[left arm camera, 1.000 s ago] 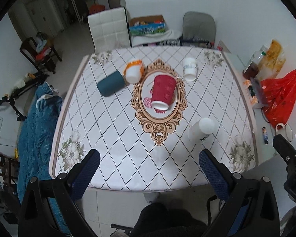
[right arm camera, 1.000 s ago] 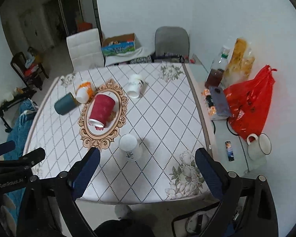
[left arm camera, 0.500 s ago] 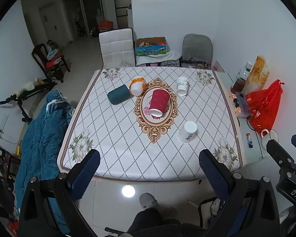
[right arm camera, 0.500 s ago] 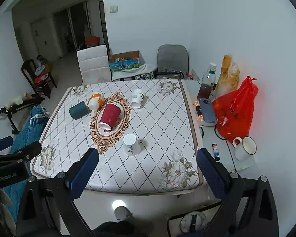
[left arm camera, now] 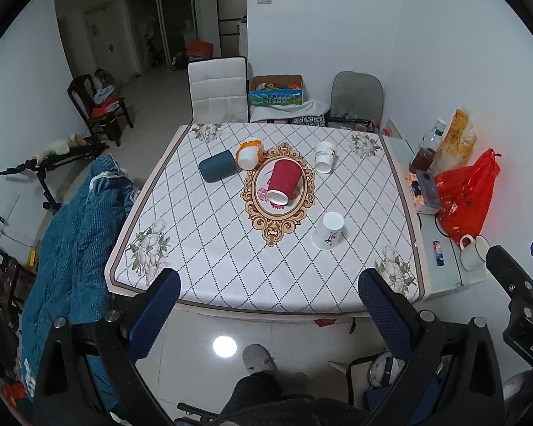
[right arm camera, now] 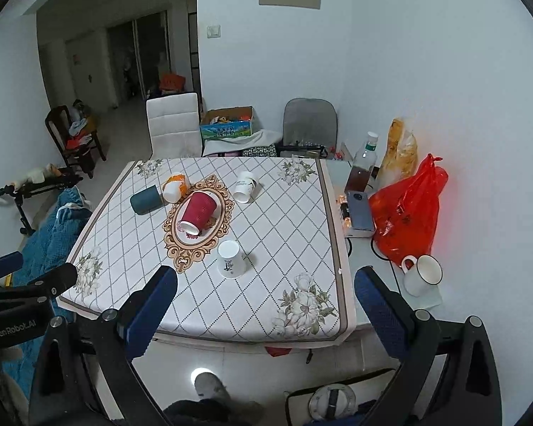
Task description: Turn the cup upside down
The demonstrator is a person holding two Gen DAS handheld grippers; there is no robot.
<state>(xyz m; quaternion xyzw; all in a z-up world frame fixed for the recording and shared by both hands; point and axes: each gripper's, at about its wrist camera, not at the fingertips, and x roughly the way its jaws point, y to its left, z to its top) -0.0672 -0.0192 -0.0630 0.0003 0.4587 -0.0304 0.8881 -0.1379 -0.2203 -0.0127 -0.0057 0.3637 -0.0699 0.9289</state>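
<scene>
A white paper cup (left arm camera: 328, 230) stands upside down on the table's near right part; it also shows in the right wrist view (right arm camera: 230, 259). A red ribbed cup (left arm camera: 283, 180) (right arm camera: 196, 211) lies on its side on the ornate oval mat. A teal cup (left arm camera: 217, 167), an orange-and-white cup (left arm camera: 248, 152) and another white cup (left arm camera: 325, 156) lie on their sides farther back. My left gripper (left arm camera: 268, 305) is open and empty, well back from the table's near edge. My right gripper (right arm camera: 266, 301) is also open and empty, back from the table.
The table (left arm camera: 209, 248) has a diamond-pattern cloth. A side surface on the right holds a red plastic bag (right arm camera: 412, 213), a bottle (right arm camera: 364, 167), a phone box and a white mug (right arm camera: 423, 275). A blue blanket (left arm camera: 71, 234) lies left of the table. Chairs stand behind.
Both grippers have pulled up and back from the table, so more of the room shows. The cups have not moved.
</scene>
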